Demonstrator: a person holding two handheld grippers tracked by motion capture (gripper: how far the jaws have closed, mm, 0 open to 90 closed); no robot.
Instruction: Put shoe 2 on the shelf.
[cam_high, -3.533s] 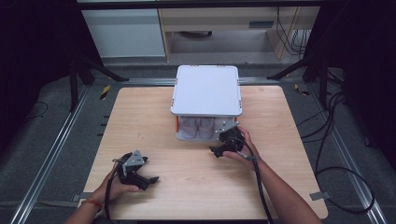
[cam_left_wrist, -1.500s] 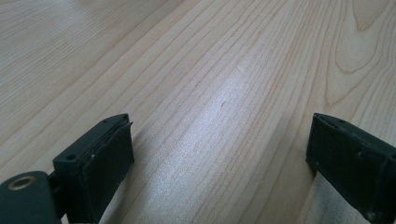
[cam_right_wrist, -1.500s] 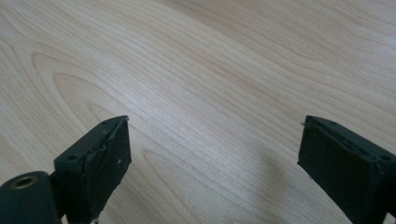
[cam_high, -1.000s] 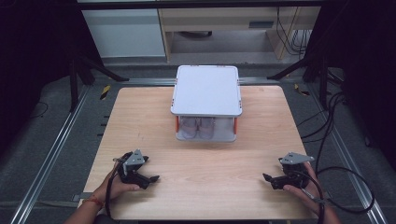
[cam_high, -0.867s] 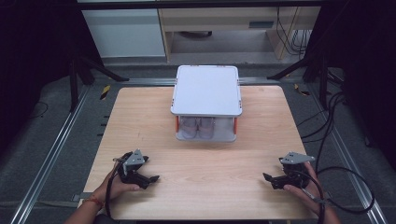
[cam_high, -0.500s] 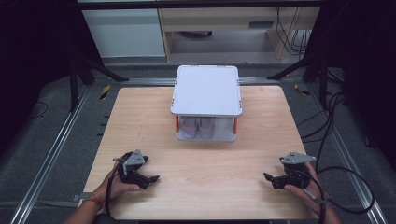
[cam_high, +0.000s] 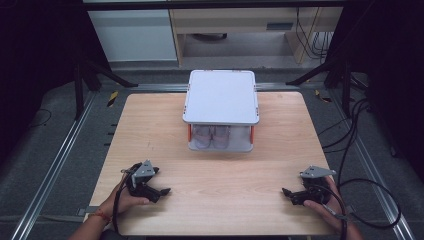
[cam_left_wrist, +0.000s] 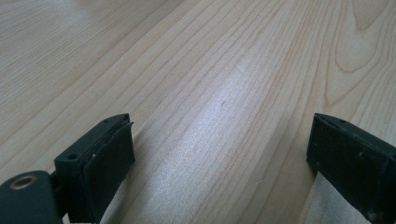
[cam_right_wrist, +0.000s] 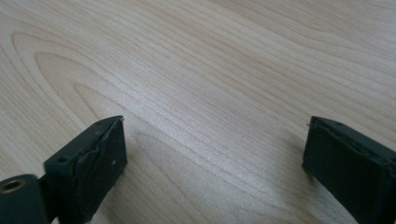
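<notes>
Item: small two-tier rack (cam_high: 220, 97), far centre of table (cam_high: 150, 125), pair of shoes (cam_high: 212, 136) on its lower shelf; I judge them light, soft, best pinched at the heel collar. Left gripper (cam_high: 159, 191) and right gripper (cam_high: 288, 192) rest near edge, jaws apart, empty

Under the white lid (cam_high: 221, 96) of the small rack (cam_high: 220, 146), a pair of pale shoes (cam_high: 212, 136) stands on the lower shelf, but the lid hides their upper part, and they are too small to tell the kind. Behind the rack, the cabinet (cam_high: 132, 30) is cut off by the top edge. In front of the rack, both forearms are cut by the bottom edge. In each gripper view, the bottom edge cuts the jaws, and the right-hand jaw also runs off the side.
</notes>
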